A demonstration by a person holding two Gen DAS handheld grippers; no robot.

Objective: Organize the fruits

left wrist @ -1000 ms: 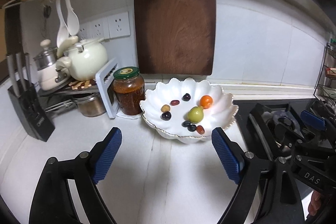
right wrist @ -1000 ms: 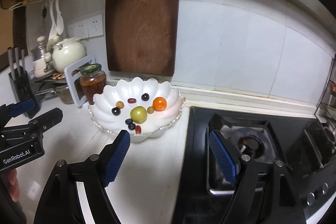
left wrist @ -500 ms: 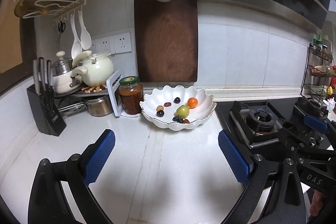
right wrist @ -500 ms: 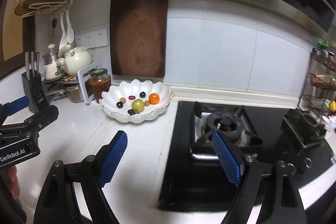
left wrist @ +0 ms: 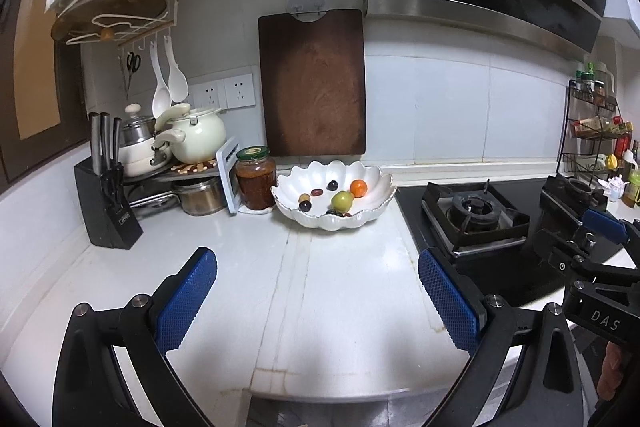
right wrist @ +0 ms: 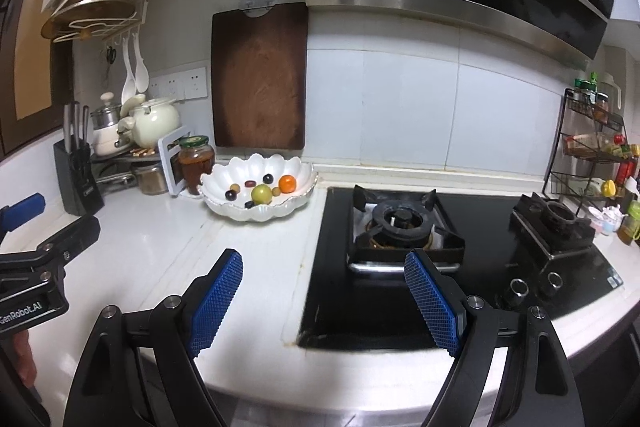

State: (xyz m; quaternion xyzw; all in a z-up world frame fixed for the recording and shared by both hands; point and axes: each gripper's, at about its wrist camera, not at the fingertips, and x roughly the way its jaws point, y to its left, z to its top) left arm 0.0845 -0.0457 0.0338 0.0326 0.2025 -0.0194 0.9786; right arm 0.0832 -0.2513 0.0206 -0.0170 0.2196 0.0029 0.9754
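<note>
A white scalloped bowl [left wrist: 376, 183] stands at the back of the white counter; it also shows in the right wrist view [right wrist: 298, 171]. It holds a green fruit [left wrist: 342, 201], an orange fruit [left wrist: 358, 187], several dark grapes [left wrist: 305, 205] and a small red fruit [left wrist: 317, 192]. My left gripper [left wrist: 316, 291] is open and empty, well back from the bowl, over the counter's front edge. My right gripper [right wrist: 324, 291] is open and empty, near the hob's left edge, far from the bowl.
A jar of red sauce [left wrist: 256, 177] stands just left of the bowl. A knife block [left wrist: 106, 203], pots on a rack [left wrist: 192, 139] and a hanging cutting board [left wrist: 312, 83] lie behind. A gas hob [right wrist: 404, 223] fills the right side, with a spice rack [right wrist: 592, 147] beyond.
Both grippers have pulled back from the bowl toward the counter's front edge, so the bowl looks smaller and farther. Both stay open and empty.
</note>
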